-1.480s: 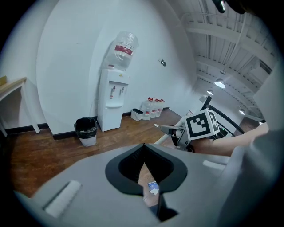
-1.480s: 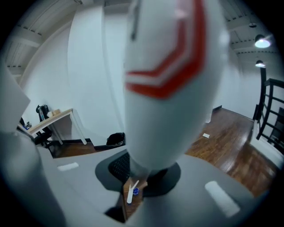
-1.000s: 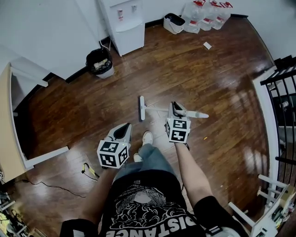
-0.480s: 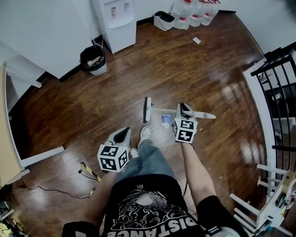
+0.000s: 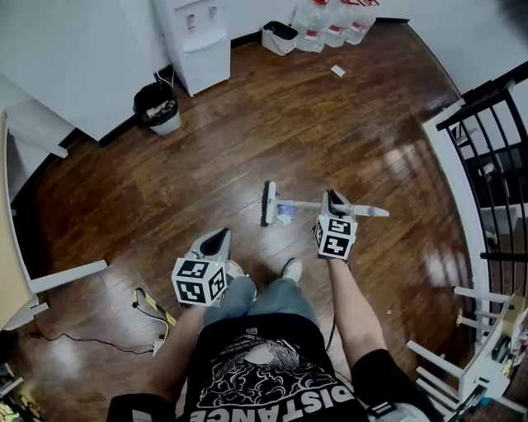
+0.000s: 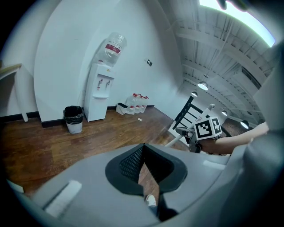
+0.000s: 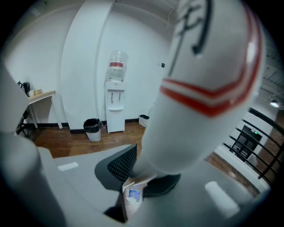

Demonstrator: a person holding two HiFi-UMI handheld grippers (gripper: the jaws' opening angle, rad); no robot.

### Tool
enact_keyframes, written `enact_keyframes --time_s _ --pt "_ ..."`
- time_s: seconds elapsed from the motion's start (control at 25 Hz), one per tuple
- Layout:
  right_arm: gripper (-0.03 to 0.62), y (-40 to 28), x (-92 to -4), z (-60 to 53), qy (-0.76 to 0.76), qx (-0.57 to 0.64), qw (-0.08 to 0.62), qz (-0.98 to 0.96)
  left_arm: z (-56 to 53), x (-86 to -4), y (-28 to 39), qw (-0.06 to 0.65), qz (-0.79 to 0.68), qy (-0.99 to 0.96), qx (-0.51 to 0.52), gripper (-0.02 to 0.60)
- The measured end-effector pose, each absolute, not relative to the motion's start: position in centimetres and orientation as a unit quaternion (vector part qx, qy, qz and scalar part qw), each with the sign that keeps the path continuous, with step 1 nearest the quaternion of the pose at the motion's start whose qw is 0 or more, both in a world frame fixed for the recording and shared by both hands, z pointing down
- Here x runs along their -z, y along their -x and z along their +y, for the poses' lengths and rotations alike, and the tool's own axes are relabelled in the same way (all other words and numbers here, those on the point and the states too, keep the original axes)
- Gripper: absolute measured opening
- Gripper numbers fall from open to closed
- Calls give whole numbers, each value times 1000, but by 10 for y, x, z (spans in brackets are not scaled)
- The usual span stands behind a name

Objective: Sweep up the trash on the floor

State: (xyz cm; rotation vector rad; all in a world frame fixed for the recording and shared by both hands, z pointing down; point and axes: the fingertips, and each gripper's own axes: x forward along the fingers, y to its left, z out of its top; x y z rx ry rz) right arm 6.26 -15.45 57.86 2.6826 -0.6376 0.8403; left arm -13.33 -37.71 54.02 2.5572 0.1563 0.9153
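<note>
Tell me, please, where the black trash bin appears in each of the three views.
Head view: trash bin upper left, by the wall.
Left gripper view: trash bin left of centre, on the floor.
Right gripper view: trash bin left of centre, left of the broom handle.
Shared landmark: the water dispenser, just right of it in every view.

In the right gripper view the white, red-striped broom handle (image 7: 208, 80) runs off the top edge and covers most of the right-hand jaw, while in the head view the clear water jugs (image 5: 330, 15) at top centre are cut by the edge and the blue-and-white scrap (image 5: 285, 214) beside the broom head (image 5: 268, 203) is too small to identify.
</note>
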Motion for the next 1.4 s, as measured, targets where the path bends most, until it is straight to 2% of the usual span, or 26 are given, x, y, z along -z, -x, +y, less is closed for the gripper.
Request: enact_keyframes --time_s 0.32,0.56,0.76,1.4 --pt "31 -64 -582 -98 -925 -299 92 -216 -311 -529 110 182 58 -925 -327 5" --pt "31 -77 -572 -75 -916 -327 -38 -228 -246 -514 92 160 60 -932 -320 5" --pt "34 -80 -549 -43 -912 -320 -92 -239 -199 -508 79 146 70 -933 -321 5" --pt "34 -67 -506 184 -946 -260 -109 -163 21 -519 18 103 218 -912 -331 5"
